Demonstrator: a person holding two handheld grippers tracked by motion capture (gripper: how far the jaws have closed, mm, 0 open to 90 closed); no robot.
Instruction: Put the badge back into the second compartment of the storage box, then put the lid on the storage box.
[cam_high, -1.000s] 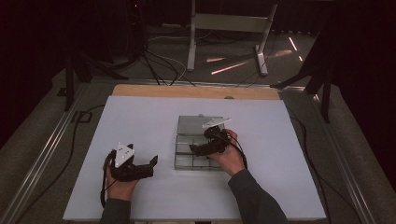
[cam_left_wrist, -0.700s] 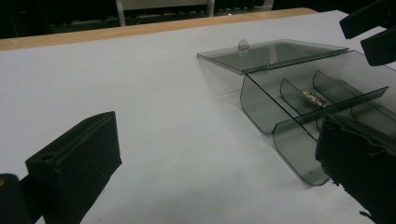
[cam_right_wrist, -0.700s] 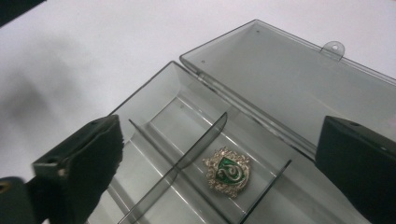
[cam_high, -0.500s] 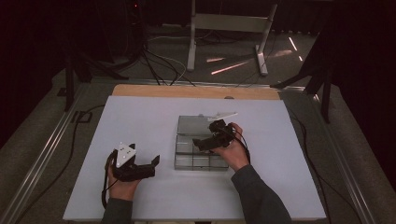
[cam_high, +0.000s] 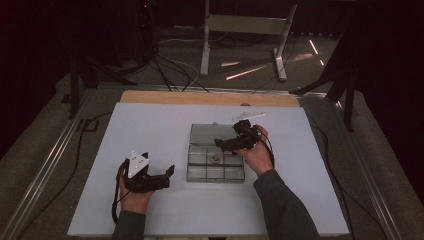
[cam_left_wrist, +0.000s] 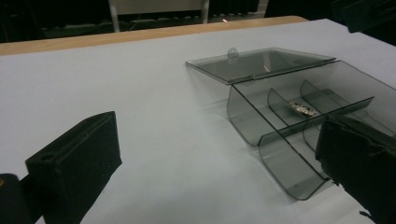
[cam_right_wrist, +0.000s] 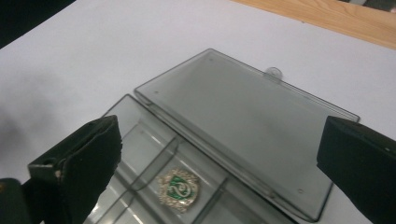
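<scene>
Badge (cam_right_wrist: 178, 189), gold rim with green centre, lies flat in a middle compartment of the smoky clear box (cam_high: 215, 172), loose, nothing touching it. Box sits on the white tabletop (cam_high: 150, 130), lid (cam_right_wrist: 243, 126) swung fully open and lying flat on the far side of the box, small tab on its outer edge. Right gripper (cam_high: 239, 141) hovers over the box's right part, above the badge, jaws wide apart, empty. Left gripper (cam_high: 150, 178) is left of the box, near its front left corner, apart from it, jaws spread, holding nothing. Wood strip (cam_high: 210, 98) runs beyond the box along the tabletop's far edge.
</scene>
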